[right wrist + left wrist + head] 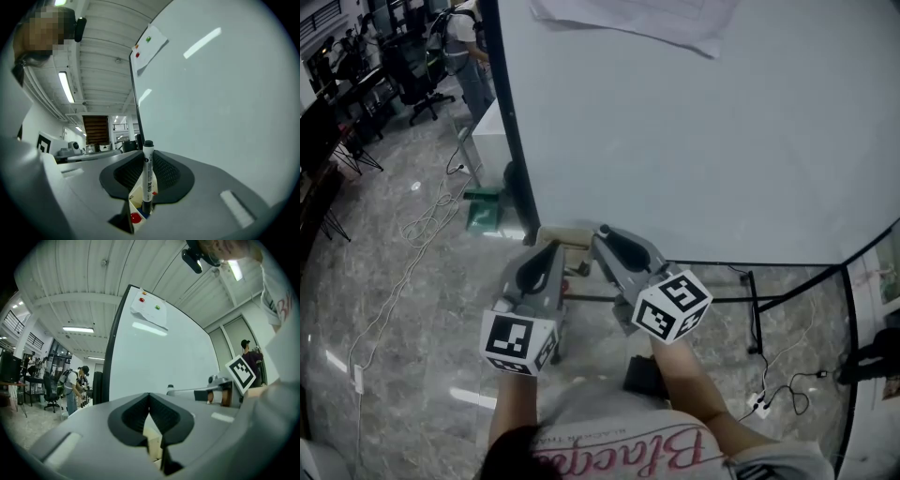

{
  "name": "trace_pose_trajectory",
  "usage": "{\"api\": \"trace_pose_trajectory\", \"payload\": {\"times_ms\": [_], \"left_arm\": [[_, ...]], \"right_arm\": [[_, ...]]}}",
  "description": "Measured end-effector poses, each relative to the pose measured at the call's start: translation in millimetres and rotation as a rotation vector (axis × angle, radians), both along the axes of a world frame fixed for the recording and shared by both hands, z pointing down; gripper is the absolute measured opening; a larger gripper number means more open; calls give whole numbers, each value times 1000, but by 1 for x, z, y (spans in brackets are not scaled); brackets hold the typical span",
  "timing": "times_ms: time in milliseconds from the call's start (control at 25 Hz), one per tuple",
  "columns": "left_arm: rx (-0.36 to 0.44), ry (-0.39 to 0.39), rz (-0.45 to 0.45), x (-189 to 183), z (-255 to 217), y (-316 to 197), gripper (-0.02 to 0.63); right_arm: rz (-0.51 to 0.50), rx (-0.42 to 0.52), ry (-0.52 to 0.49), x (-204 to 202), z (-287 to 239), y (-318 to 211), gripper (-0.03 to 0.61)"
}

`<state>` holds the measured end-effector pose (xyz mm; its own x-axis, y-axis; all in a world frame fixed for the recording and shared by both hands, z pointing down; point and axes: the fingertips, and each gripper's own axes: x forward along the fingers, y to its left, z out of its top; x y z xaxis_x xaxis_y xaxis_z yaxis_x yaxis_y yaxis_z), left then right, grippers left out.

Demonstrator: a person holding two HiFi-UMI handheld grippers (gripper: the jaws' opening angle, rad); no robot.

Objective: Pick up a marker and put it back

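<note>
Pads (165, 172) of the right gripper (147, 159) sat narrowed onto the marker (148, 180), meeting its white barrel about midway, below the black cap. The marker stood upright between them with its lower end down inside a small cream holder (135, 208) at the foot of the whiteboard (225, 93). To my eye it would be a light, stiff thing with a smooth plastic barrel that could slip or swivel under a loose pinch. The middle of the barrel looked the sound place to hold it, since a grip on the cap might pull the cap off. The left gripper (150, 401) had its tips together with nothing between them, and it hung just beside the right one, on its left. Room was tight low down, where the holder's walls closed round the marker's end. The board's face rose right behind on the far side, and its dark frame edge (508, 122) ran up on the left. Straight up and back towards the near side looked open, so a clean vertical lift seemed the safest way out.
</note>
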<state>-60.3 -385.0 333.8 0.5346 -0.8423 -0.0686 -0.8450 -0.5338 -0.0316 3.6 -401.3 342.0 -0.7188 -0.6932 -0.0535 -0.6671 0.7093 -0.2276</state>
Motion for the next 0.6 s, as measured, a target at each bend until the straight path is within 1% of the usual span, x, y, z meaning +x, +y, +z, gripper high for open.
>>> {"api": "trace_pose_trajectory", "payload": {"times_ms": [120, 200, 360, 520, 600], "left_arm": [[9, 21, 21, 1, -5, 6, 0], [5, 36, 33, 2, -7, 7, -2], [11, 23, 48, 7, -8, 7, -2], [26, 13, 63, 13, -11, 10, -2], [45, -3, 51, 13, -14, 12, -2]], "right_arm": [[27, 88, -24, 9, -26, 16, 66], [46, 119, -54, 16, -38, 24, 66], [56, 147, -118, 25, -47, 28, 66], [48, 134, -115, 19, -40, 28, 66], [45, 130, -105, 15, -37, 28, 67]]}}
